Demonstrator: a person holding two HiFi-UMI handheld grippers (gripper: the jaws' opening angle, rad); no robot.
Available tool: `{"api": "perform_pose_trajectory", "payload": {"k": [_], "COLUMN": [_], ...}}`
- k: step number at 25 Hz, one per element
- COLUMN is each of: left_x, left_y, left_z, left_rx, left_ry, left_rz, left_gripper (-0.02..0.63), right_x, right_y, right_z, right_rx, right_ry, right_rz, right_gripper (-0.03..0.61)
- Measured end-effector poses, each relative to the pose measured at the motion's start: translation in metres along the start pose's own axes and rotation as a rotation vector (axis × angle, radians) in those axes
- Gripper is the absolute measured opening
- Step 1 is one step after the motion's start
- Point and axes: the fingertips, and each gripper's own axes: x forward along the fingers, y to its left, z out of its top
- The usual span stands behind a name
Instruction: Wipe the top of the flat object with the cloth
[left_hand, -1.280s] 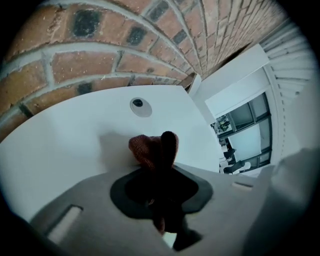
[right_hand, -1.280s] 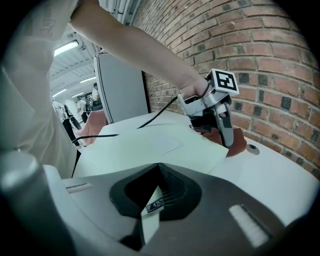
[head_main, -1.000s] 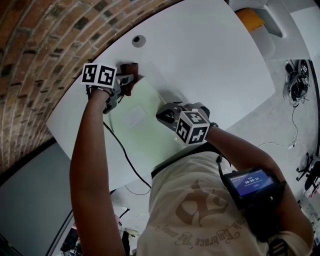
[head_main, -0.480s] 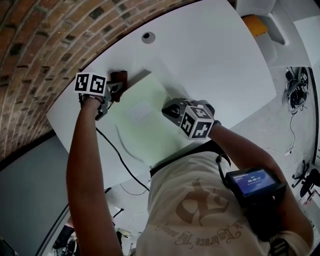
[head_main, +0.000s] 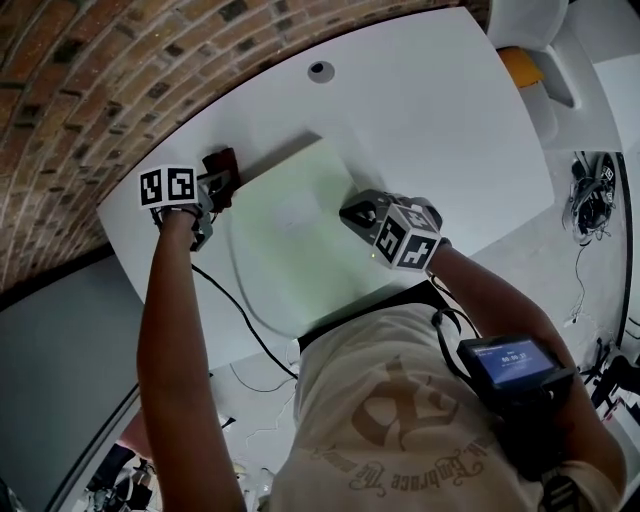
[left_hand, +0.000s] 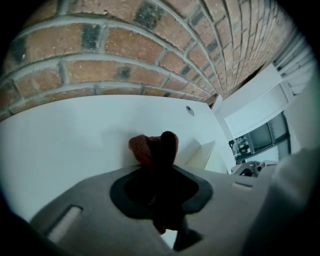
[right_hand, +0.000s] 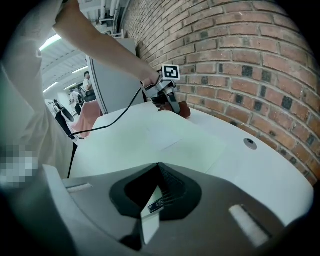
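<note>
Cloth sits at my far left, a dark red wad clamped between the jaws of the left gripper. Its loose end pokes out ahead of the tips, close to the brick wall. It rests at the far corner of the pale green sheet, and I cannot tell whether it is on that corner or just off it on the white table. A black cable trails back from behind this gripper, beside the sheet's near left edge.

The sheet lies flat between the two tools. Opposite the cloth, the right gripper has its jaws closed on the sheet's thin edge, pinning it.

I see three risks. The pinch covers only a sliver of edge, so a hard stroke toward the right gripper could pull the sheet free or pivot it about that point. If the cloth starts off the corner, it could catch the rim and lift or buckle the sheet instead of riding onto it. The wad is bunched, so little of it may touch the surface and I could leave unwiped strips.
</note>
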Motion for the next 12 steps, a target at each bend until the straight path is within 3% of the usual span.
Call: {"api": "perform_pose_trajectory", "payload": {"k": [7, 12], "left_x": [-0.013, -0.035], "left_y": [0.024, 0.030], "left_z": [-0.011, -0.016], "left_rx": [-0.093, -0.228], "left_ry": [-0.072, -0.259], "left_rz": [0.034, 0.022], "left_gripper": [0.075, 0.075], "right_x": [0.001, 0.000], "right_y": [-0.005, -0.004], "right_z": [-0.002, -0.002], "right_rx": [0.004, 0.005], "right_ry": [0.015, 0.028], "right_rz": [-0.016, -0.022], "right_gripper": [0.008, 0.008]}}
